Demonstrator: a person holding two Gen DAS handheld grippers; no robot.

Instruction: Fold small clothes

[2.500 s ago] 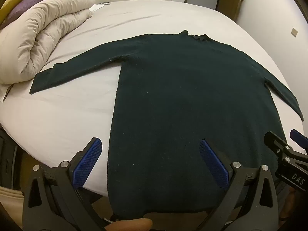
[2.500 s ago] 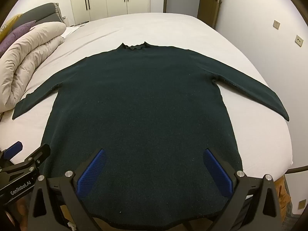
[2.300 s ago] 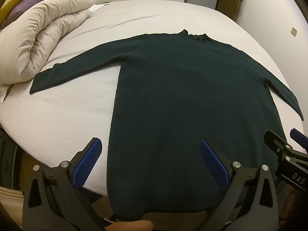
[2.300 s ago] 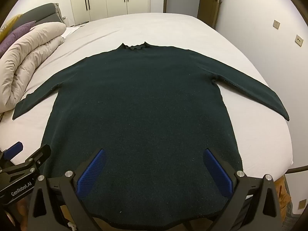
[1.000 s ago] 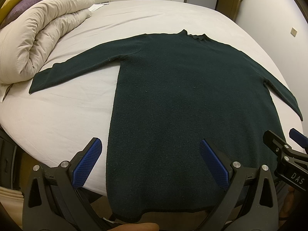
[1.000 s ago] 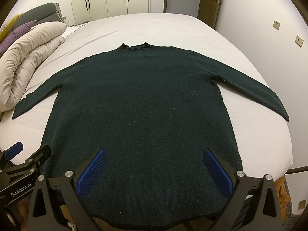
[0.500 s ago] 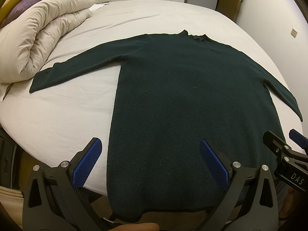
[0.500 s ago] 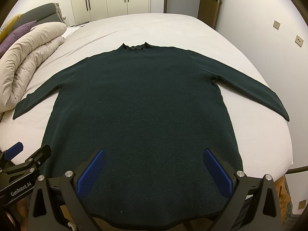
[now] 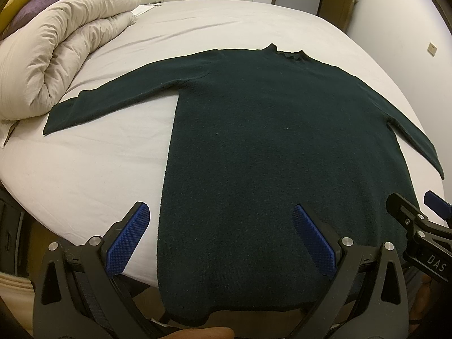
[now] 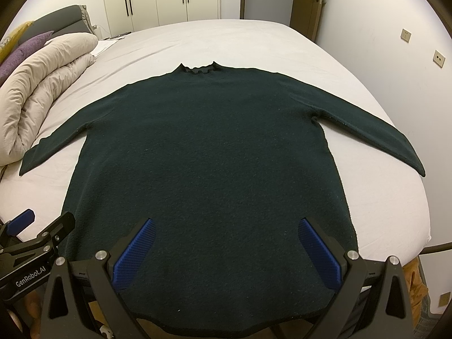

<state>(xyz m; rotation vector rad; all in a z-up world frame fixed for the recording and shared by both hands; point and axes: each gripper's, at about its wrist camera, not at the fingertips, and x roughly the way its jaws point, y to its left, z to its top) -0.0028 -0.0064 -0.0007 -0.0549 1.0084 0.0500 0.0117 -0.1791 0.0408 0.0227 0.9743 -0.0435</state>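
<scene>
A dark green sweater (image 10: 203, 163) lies flat and face-down-or-up — cannot tell which — on the bed (image 10: 254, 45), sleeves spread wide, collar at the far end, hem hanging over the bed's near edge. Beside the sweater's left sleeve sits a rolled beige duvet (image 9: 56, 56). The left gripper (image 9: 220, 240) and right gripper (image 10: 226, 251) hover above the hem, both released, jaws wide apart, holding nothing.

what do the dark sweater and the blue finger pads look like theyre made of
Sweater: likely a soft wool-like knit, matte dark green, with a fuzzy, lint-flecked surface. Pads: probably moulded rubber or plastic, judging by the fine raised grid texture and dull blue finish.
</scene>
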